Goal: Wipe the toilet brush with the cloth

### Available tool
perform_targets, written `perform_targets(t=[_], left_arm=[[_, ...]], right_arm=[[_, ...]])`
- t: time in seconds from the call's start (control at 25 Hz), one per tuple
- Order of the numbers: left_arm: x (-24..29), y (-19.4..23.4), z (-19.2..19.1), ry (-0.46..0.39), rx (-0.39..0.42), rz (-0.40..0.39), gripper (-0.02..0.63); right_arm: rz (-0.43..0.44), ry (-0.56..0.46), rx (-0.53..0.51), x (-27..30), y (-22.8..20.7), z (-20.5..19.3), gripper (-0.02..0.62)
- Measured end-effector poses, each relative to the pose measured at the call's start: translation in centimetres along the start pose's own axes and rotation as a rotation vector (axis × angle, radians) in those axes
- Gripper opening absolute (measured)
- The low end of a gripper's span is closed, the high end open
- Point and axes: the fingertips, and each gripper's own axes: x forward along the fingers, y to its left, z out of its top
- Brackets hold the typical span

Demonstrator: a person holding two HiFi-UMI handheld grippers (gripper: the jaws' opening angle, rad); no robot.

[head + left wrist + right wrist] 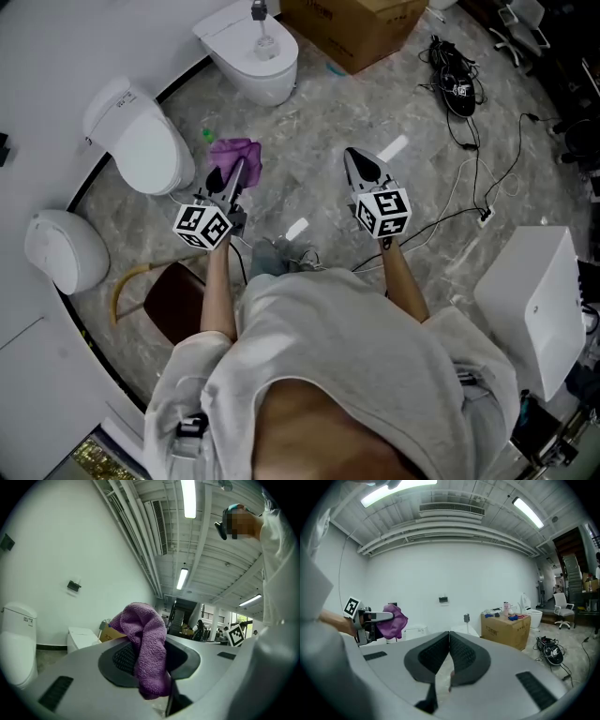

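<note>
- Hanging from the left gripper (234, 176), whose jaws are clamped on it, the purple cloth (235, 152) sits left of centre in the head view. In the left gripper view, it droops over the jaws.
- The right gripper (354, 161), just right of centre, has its jaws pressed together with nothing between them.
- The toilet brush (262, 28) stands upright at the top centre of the head view, rising from a white toilet (272, 75), well apart from both grippers.
</note>
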Motion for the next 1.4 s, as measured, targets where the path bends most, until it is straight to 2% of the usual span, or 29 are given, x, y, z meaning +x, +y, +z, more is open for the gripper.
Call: perform_targets(t=[0.32, 0.56, 1.04, 1.4], left_arm=[[2.8, 2.4, -1.1, 0.024, -0.02, 0.01, 0.132], [7.2, 6.7, -0.1, 0.027, -0.027, -0.015, 0.132], [17.7, 17.7, 5.6, 0.03, -0.017, -0.116, 0.132], [22.3, 24.5, 7.8, 0.042, -0.026, -0.159, 0.132]], right_arm=[[0.007, 0.009, 0.006, 3.3, -1.2, 0.0, 0.031], [-0.022, 0.011, -0.003, 8.4, -2.9, 1.6, 0.031], [-0.1, -0.01, -0.031, 21.6, -5.0, 8.0, 0.031], [-0.135, -0.006, -0.039, 28.9, -5.1, 10.0, 0.031]])
